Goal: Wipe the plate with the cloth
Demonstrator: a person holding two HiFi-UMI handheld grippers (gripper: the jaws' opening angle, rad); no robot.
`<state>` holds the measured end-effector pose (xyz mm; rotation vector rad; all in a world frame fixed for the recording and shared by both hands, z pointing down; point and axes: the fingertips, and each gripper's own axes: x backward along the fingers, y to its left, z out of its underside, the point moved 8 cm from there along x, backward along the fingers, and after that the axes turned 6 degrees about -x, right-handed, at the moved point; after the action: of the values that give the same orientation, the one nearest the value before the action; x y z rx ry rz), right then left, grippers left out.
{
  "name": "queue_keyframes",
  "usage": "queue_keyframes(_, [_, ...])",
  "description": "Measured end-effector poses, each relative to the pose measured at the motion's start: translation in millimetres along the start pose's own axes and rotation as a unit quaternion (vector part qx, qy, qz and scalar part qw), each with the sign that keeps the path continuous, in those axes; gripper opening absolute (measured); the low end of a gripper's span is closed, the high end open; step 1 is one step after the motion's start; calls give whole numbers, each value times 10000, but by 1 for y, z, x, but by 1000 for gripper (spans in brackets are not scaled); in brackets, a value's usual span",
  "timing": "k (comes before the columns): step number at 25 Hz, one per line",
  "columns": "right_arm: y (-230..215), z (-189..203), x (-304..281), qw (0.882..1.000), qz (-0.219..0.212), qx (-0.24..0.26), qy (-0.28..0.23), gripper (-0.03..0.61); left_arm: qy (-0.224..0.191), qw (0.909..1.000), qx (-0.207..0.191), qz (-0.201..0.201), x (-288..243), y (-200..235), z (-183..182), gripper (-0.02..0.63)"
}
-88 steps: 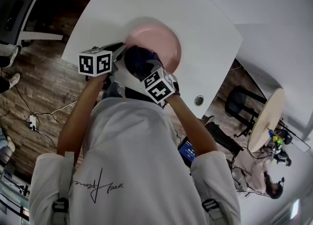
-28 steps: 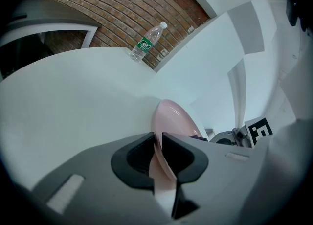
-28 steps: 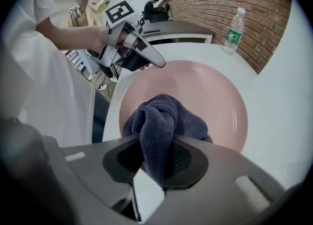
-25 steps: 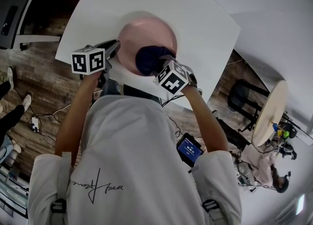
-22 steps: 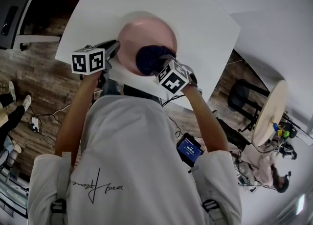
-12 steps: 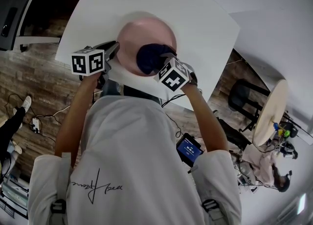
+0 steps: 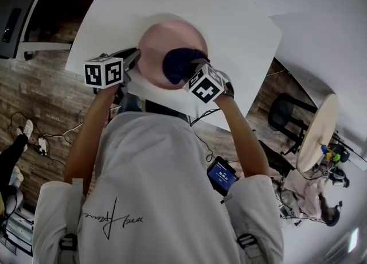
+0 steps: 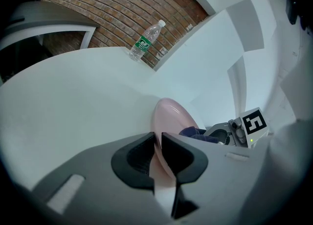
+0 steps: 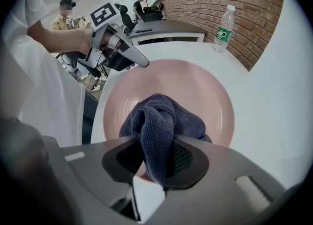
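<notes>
A pink plate [image 7: 153, 42] lies on the white table [image 7: 241, 22]. My left gripper [image 7: 135, 61] pinches the plate's near left rim, one jaw above and one below, and its jaws are closing tighter; the left gripper view shows that rim [image 8: 171, 116] running between the jaws of the left gripper [image 8: 158, 143]. My right gripper [image 7: 192, 73] points steeply down, shut on a bunched dark blue cloth [image 7: 178, 62]. The cloth [image 9: 156, 121] rests on the middle of the plate [image 9: 200, 87]. The left gripper [image 9: 139, 61] shows at the plate's edge in the right gripper view.
A clear water bottle [image 9: 222, 29] stands at the table's far edge by a brick wall. People stand in the background past the table. Beside the table on the wooden floor are a black stool [image 7: 281, 122] and a round pale tabletop [image 7: 315, 136].
The right gripper has slid the cloth from the plate's near left part toward its middle and right. The left gripper has kept its hold and not moved.
</notes>
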<state>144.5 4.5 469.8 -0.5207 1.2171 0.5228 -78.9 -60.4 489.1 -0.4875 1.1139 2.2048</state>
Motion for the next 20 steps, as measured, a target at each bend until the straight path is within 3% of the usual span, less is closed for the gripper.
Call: queue_keyframes(20, [-30,-12,-4,9993,307,-160,-154,118,96,9999,-112,30,-2,3,0,60])
